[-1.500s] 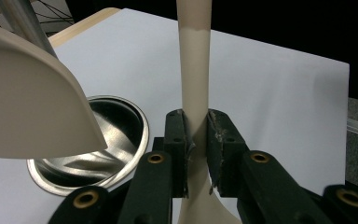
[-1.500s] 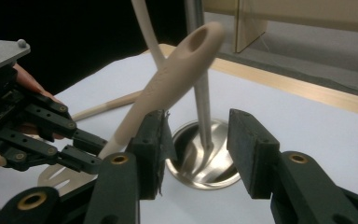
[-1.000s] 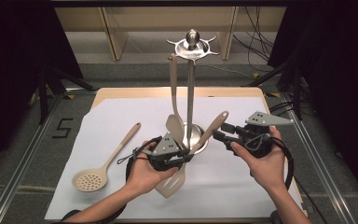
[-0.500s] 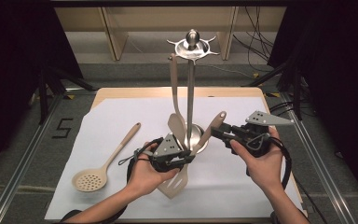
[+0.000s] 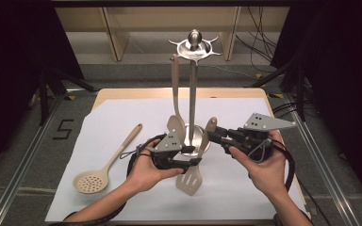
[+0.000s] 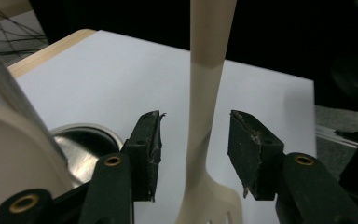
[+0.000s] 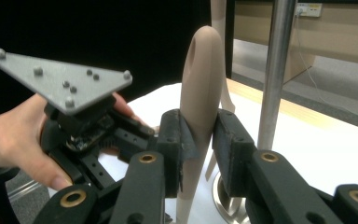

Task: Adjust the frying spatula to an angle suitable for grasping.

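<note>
- We see a beige slotted spatula (image 5: 192, 176) lying near the middle of the front half of the tabletop (image 5: 122, 96), its slotted blade toward the front edge and its handle rising toward the back.
- Our right gripper (image 5: 212, 135) is clamped on the rounded upper end of that handle; in the right gripper view the spatula handle (image 7: 199, 93) sits pinched between the two black pads.
- Our left gripper (image 5: 195, 161) stands with its jaws apart, one on either side of the handle's lower neck, just above the blade. In the left gripper view there is a clear gap between each pad and the handle (image 6: 205, 107), so nothing is gripped there.
- A steel utensil stand (image 5: 192, 94) rises just behind the spatula, near the centre of the tabletop, with its round base (image 5: 195, 136) beside both grippers.
- A second beige utensil (image 5: 176, 108) hangs from the stand's top ring, its bowl close to our left gripper.
- A beige skimmer spoon (image 5: 104, 164) lies flat toward the front left corner, well apart from both hands.
- White paper (image 5: 122, 122) covers most of the tabletop.
</note>
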Action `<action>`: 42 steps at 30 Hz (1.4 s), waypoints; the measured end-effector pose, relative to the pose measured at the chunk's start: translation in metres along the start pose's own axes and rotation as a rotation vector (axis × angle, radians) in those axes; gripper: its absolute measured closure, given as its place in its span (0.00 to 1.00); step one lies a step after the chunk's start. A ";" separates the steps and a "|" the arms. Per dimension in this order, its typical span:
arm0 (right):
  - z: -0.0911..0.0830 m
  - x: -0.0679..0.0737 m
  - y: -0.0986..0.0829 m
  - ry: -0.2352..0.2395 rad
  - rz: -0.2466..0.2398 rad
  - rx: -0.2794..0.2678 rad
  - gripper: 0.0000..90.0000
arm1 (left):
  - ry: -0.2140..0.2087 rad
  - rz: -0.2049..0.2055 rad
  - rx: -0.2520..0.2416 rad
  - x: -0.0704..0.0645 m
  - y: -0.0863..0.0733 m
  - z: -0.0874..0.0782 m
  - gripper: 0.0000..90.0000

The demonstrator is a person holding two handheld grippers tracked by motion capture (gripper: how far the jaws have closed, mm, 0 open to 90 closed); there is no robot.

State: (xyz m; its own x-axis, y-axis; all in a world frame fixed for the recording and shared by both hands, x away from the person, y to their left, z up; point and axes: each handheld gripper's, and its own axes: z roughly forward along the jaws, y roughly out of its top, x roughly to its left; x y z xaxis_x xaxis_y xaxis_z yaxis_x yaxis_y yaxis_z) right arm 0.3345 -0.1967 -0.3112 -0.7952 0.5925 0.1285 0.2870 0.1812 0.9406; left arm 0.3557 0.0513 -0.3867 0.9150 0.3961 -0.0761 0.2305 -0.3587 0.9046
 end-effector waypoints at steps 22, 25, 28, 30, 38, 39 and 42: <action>-0.012 0.013 0.016 0.059 -0.067 -0.052 0.82 | -0.119 0.020 -0.121 -0.004 0.036 -0.013 0.83; -0.015 0.012 0.018 0.078 -0.062 -0.071 0.82 | -0.106 0.040 -0.135 -0.007 0.041 -0.015 0.84; -0.017 0.010 0.019 0.049 -0.067 -0.109 0.76 | -0.059 0.045 -0.126 -0.009 0.046 -0.016 0.84; -0.017 0.009 0.018 0.029 -0.076 -0.111 0.71 | -0.024 0.038 -0.121 -0.010 0.049 -0.016 0.84; -0.032 0.000 0.015 -0.032 0.003 -0.112 0.65 | 0.062 -0.018 -0.133 -0.007 0.055 -0.014 0.84; -0.034 -0.002 0.014 -0.048 0.013 -0.121 0.65 | 0.070 -0.021 -0.133 -0.007 0.055 -0.014 0.84; -0.038 -0.009 0.012 -0.119 0.008 -0.117 0.65 | 0.089 -0.017 -0.129 -0.006 0.056 -0.016 0.84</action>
State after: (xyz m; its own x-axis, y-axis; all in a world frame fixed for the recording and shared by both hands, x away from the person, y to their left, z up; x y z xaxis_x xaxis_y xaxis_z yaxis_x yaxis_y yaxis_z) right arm 0.3252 -0.2296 -0.2891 -0.7223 0.6836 0.1048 0.2239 0.0878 0.9707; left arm 0.3580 0.0422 -0.3289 0.8768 0.4771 -0.0597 0.1963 -0.2418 0.9503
